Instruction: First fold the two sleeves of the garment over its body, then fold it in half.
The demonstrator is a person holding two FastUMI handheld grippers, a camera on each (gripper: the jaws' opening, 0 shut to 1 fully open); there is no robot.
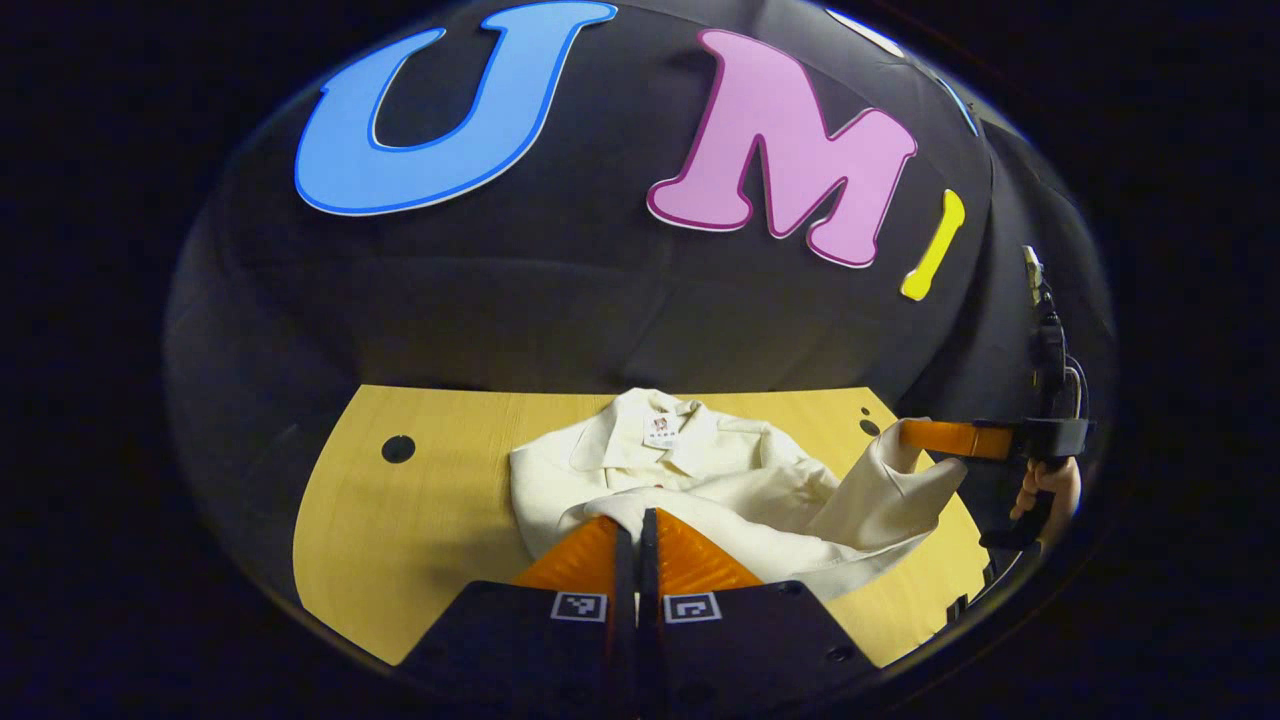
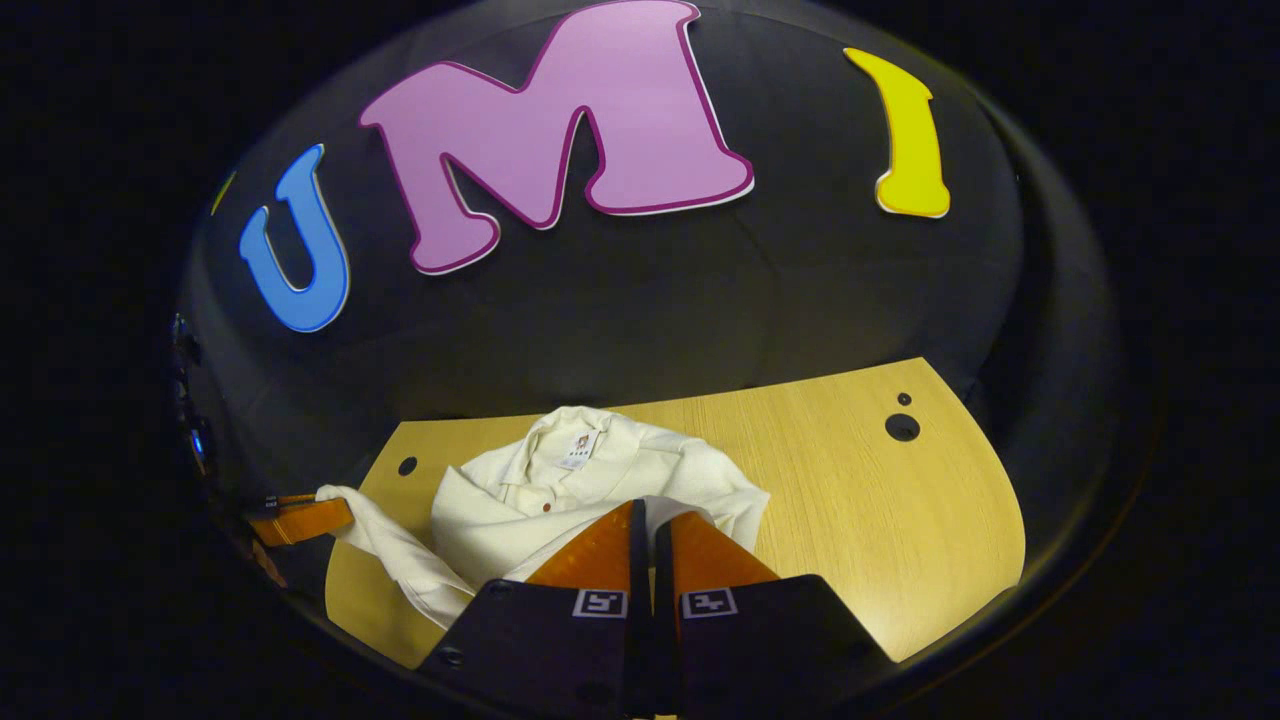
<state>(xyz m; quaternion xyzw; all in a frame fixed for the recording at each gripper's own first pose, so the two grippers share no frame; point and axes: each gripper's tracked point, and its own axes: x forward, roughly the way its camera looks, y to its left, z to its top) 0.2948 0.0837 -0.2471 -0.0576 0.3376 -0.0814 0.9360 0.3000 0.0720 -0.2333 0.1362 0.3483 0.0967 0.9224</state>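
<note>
A cream collared garment (image 1: 700, 470) lies on the wooden table (image 1: 400, 520), collar toward the far wall. My left gripper (image 1: 640, 515) is shut, with cream fabric of one sleeve bunched at its tips. In the right gripper view, that left gripper (image 2: 335, 510) pinches the end of a sleeve (image 2: 390, 550) pulled out to the side. My right gripper (image 2: 648, 508) is shut too, over the garment (image 2: 560, 490). The left gripper view shows the right gripper (image 1: 905, 437) holding the other sleeve (image 1: 880, 490) raised off the table.
Round dark holes (image 1: 398, 449) (image 2: 902, 427) mark the tabletop near its far corners. A hand (image 1: 1050, 485) grips the right gripper's handle beyond the table's right edge. Bare wood (image 2: 880, 530) stretches out on both sides of the garment.
</note>
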